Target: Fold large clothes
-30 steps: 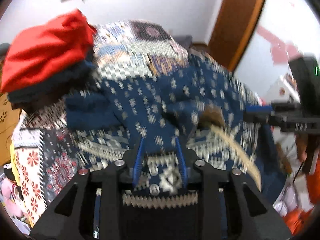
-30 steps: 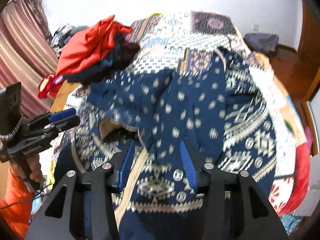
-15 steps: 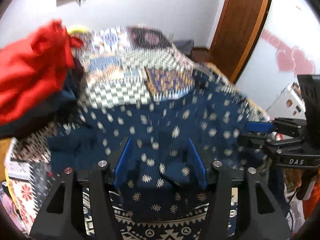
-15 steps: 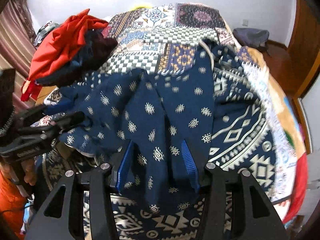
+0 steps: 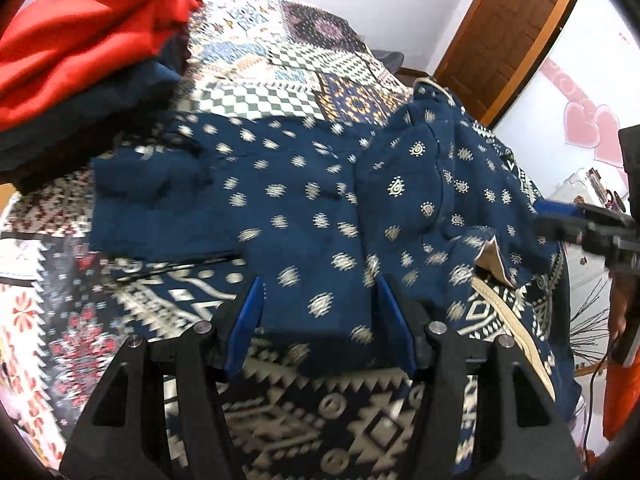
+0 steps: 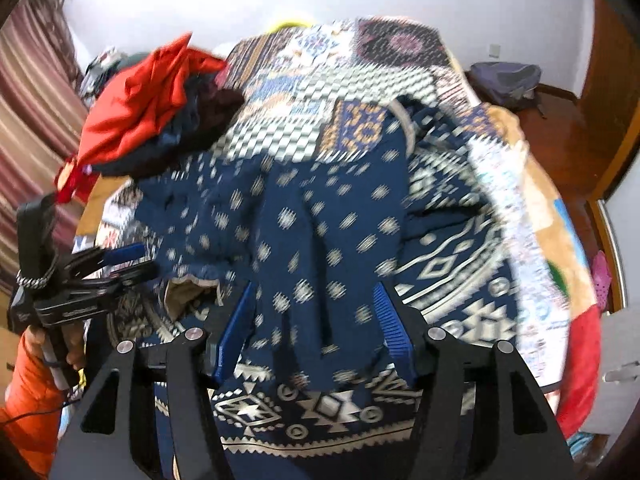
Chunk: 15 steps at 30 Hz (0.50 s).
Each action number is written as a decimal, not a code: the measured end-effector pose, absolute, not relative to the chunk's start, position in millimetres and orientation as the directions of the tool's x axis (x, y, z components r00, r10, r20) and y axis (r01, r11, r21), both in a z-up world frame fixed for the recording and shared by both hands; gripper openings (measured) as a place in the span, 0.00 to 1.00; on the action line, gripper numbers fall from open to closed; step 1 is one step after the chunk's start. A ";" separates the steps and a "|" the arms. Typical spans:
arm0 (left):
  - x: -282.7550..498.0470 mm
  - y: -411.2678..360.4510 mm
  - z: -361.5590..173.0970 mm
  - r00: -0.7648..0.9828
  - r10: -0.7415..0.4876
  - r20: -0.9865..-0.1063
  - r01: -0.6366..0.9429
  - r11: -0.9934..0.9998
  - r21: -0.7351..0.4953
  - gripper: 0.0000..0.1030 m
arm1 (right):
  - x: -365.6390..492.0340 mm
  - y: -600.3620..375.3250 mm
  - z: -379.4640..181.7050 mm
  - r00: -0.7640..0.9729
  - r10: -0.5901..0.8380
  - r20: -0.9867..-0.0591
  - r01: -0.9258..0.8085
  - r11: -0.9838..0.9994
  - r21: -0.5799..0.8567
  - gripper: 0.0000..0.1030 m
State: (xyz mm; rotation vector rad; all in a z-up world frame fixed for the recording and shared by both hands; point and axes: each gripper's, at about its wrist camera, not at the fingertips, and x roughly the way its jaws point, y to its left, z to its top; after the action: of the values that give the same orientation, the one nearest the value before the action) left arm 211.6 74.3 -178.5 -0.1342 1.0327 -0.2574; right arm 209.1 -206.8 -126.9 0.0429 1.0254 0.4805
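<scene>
A large navy garment (image 5: 304, 208) with white motifs lies spread on the bed, its dotted upper part folded over a lower part with a geometric border (image 5: 320, 404). A tan lining edge (image 5: 492, 256) shows at the fold. My left gripper (image 5: 319, 280) is low over the near edge of the folded layer. Its blue pads stand apart, and the cloth lies loose between them. My right gripper (image 6: 314, 286) straddles the same garment (image 6: 304, 232), its jaws opening and not pressing the cloth. Each gripper shows in the other's view: the right gripper (image 5: 580, 228), the left gripper (image 6: 100, 272).
A heap of red and dark clothes (image 5: 80, 40) sits at the bed's far left, also seen as the clothes heap (image 6: 148, 108). The patchwork bedspread (image 5: 280, 64) runs to the far wall. A wooden door (image 5: 508, 28), a bag on the floor (image 6: 508, 80) and a striped curtain (image 6: 32, 100) surround the bed.
Both pairs of jaws have widened and released the cloth. The lifted navy layer now lies folded flat over the patterned part. The left gripper has sunk toward the bed.
</scene>
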 end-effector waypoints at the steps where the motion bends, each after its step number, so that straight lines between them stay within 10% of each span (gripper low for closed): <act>1: 207.0 79.6 -172.3 0.500 -0.265 -0.824 0.138 0.964 -0.226 0.57 | 211.8 -212.7 -121.1 0.442 0.402 -0.802 -0.355 0.899 0.255 0.56; 15: 218.7 208.5 -153.2 0.608 -0.151 -0.779 -0.191 0.925 -0.328 0.64 | 295.9 -260.8 -123.1 0.482 0.369 -0.794 -0.185 0.929 0.320 0.57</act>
State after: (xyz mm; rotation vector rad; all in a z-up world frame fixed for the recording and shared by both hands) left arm 218.7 208.5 -153.2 -0.4035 0.9232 0.0240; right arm 295.9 -260.8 -123.1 0.2007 1.0138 0.3406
